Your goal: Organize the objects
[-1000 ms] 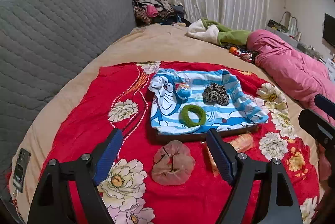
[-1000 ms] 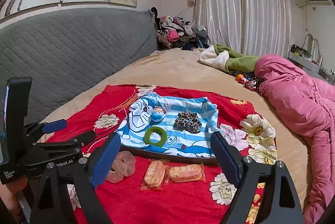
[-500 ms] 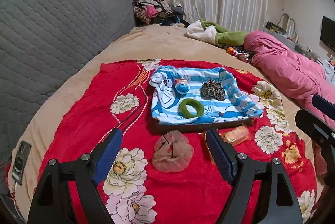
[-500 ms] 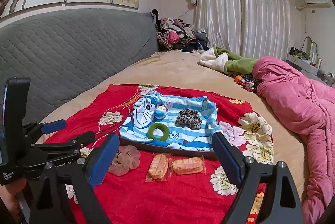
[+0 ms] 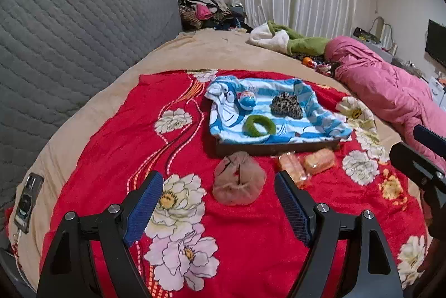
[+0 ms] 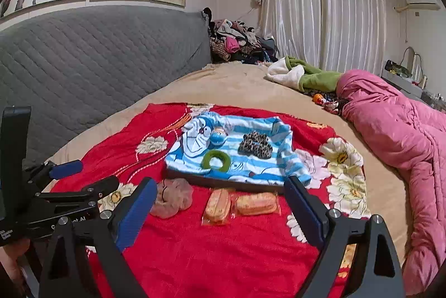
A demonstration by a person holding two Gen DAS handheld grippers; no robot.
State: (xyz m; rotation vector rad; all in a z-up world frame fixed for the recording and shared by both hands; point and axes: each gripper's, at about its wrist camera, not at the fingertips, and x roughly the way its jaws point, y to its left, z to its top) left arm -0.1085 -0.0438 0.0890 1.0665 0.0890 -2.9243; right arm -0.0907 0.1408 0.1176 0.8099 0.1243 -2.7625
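Observation:
A dark tray [image 5: 276, 149] lined with a blue-and-white cartoon cloth lies on a red flowered blanket [image 5: 117, 147]. It holds a blue ball [image 5: 246, 99], a leopard scrunchie [image 5: 287, 109] and a green ring scrunchie [image 5: 259, 126]. In front of the tray lie a pinkish-beige scrunchie [image 5: 238, 182] and two wrapped buns [image 6: 241, 204]. My left gripper [image 5: 217, 178] is open just short of the beige scrunchie. Open too is my right gripper [image 6: 220, 183], with the buns showing between its fingers on the blanket beyond.
A grey quilted headboard [image 5: 69, 47] runs along the left. A pink duvet [image 6: 404, 144] lies at the right, and green and white clothes [image 6: 303, 75] at the back. A phone [image 5: 28, 197] rests on the beige sheet at the left edge.
In both views the tray and the loose items have slid upward in the picture as the grippers shifted. In the left view the buns have come out from behind the right finger. Nothing was gripped.

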